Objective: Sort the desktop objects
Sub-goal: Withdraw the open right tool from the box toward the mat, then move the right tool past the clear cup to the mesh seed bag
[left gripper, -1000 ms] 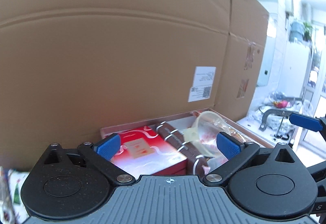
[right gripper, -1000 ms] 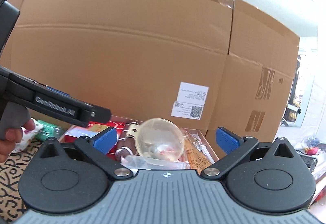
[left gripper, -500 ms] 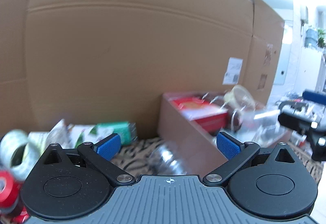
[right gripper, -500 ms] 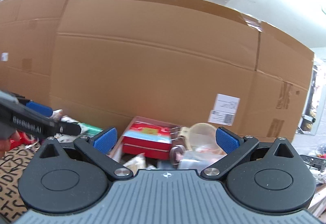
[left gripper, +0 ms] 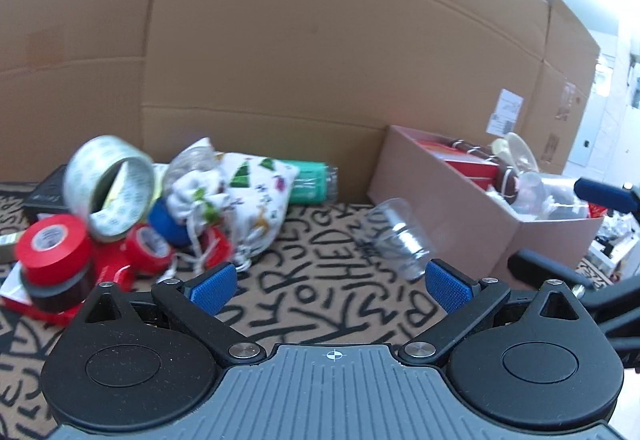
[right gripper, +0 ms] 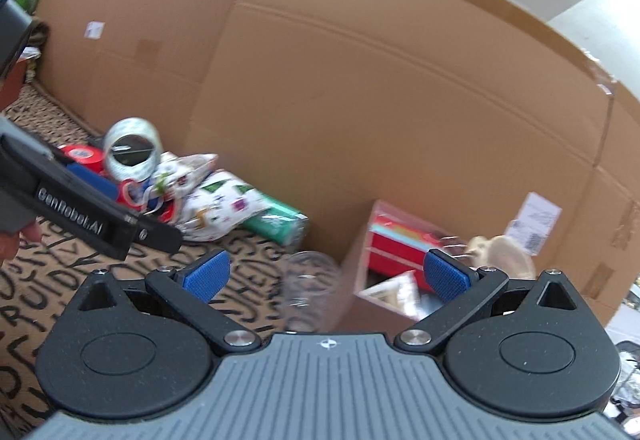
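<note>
My left gripper [left gripper: 330,286] is open and empty above the lettered mat. A clear plastic cup [left gripper: 398,236] lies on its side just ahead, beside the open cardboard box [left gripper: 452,208] holding a red box [left gripper: 460,160] and clear items. At the left lies a pile: a patterned tape roll [left gripper: 110,188], red tape rolls [left gripper: 54,248], a printed cloth pouch [left gripper: 244,200], a green pack [left gripper: 310,182]. My right gripper [right gripper: 326,276] is open and empty, facing the cup [right gripper: 310,284] and the box [right gripper: 384,252]. The left gripper body [right gripper: 92,212] shows at its left.
A tall cardboard wall [left gripper: 300,40] stands close behind everything. The mat with black letters [left gripper: 320,304] covers the table. The right gripper's fingers [left gripper: 604,194] reach in at the right edge of the left wrist view. A black object [left gripper: 44,192] lies behind the tape rolls.
Both grippers have swung left, away from over the box. The pile of tape rolls and the pouch has come into view. The box now sits to the right. Both stay open.
</note>
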Motion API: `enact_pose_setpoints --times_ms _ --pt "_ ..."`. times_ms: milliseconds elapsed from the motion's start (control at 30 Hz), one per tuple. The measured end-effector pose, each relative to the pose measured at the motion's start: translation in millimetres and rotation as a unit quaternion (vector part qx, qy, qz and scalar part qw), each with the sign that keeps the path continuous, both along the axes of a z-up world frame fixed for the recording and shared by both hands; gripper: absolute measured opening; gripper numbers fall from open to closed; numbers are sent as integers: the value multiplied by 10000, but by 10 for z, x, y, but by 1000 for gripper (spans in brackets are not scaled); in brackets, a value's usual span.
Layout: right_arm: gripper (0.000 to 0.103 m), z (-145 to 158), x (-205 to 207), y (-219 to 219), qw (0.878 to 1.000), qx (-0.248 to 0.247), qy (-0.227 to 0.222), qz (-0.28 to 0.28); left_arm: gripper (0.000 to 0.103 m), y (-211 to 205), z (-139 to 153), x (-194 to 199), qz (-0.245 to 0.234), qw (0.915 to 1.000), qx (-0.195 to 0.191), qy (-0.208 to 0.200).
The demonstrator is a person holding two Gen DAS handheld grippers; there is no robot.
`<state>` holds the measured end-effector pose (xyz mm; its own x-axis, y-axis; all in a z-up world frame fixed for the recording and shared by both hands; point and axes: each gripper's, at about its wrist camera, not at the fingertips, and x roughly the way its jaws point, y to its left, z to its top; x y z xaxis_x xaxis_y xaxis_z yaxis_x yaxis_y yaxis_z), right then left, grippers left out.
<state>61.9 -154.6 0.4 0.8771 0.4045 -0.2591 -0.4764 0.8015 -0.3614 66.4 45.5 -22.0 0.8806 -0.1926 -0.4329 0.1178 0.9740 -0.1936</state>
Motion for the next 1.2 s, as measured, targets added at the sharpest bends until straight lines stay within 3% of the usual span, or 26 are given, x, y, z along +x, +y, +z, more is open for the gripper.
enact_pose_setpoints --times_ms 367,567,833,1200 --pt "102 -262 44 342 9987 -355 84 360 103 253 -149 11 96 9994 -225 228" --pt "102 -446 191 571 9974 -620 226 286 103 297 -121 246 -218 9988 -349 250" --pt "100 -666 556 837 9935 -902 505 -475 101 205 -62 617 -778 9967 -144 203" --pt "102 -913 874 1244 9788 -1389 411 -1450 101 543 -226 704 -491 9959 -672 341"
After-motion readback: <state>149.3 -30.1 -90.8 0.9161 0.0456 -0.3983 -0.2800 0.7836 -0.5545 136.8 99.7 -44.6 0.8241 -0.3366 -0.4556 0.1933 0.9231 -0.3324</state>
